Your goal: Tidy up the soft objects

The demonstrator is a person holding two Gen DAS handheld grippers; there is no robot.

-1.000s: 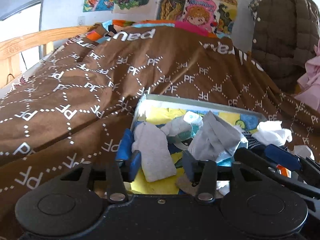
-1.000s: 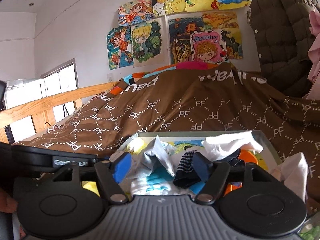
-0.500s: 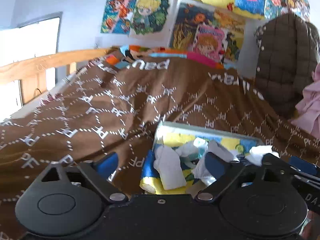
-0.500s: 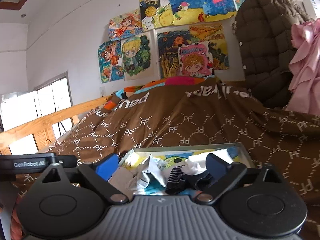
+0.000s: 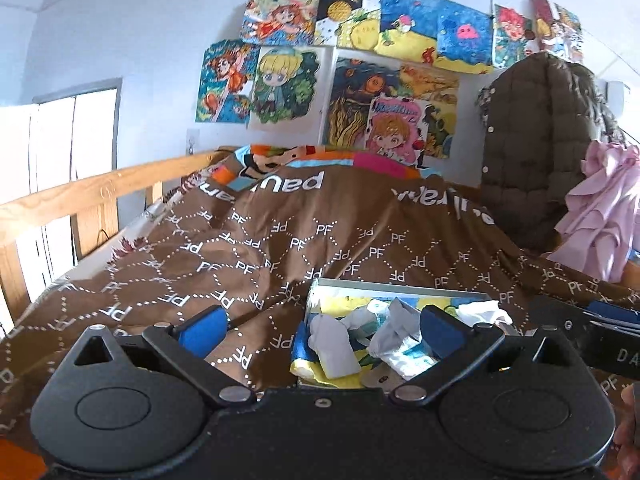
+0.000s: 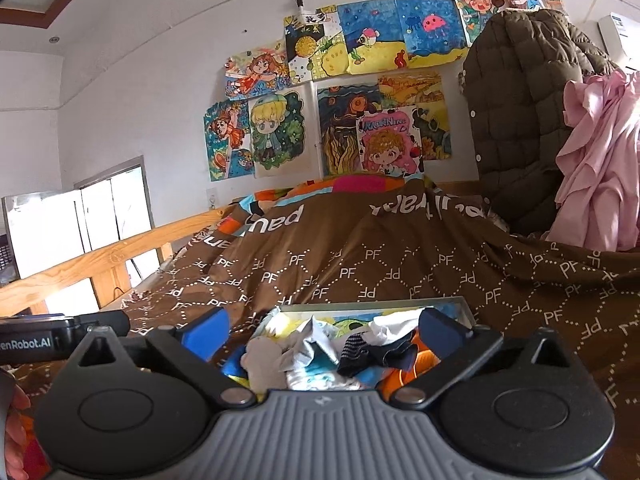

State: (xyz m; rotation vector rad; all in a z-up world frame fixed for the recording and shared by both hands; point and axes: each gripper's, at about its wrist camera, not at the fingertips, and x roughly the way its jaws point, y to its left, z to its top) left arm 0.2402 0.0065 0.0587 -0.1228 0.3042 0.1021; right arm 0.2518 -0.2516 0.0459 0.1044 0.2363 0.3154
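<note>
Our left gripper point(image 5: 320, 330) and right gripper point(image 6: 322, 330) have just spread wide, jaws gripping nothing. Beyond them we see the socks point(image 6: 316, 350) heaped in a shallow box point(image 5: 400, 287) on the brown bedspread point(image 5: 280, 240); drawings point(image 6: 360, 92) cover the wall.

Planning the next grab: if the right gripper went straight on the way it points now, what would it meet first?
Probably the sock pile in the tray: the dark striped sock lies between the open right gripper fingers' line. Depth is unclear, so the brown blanket behind is possible.
</note>
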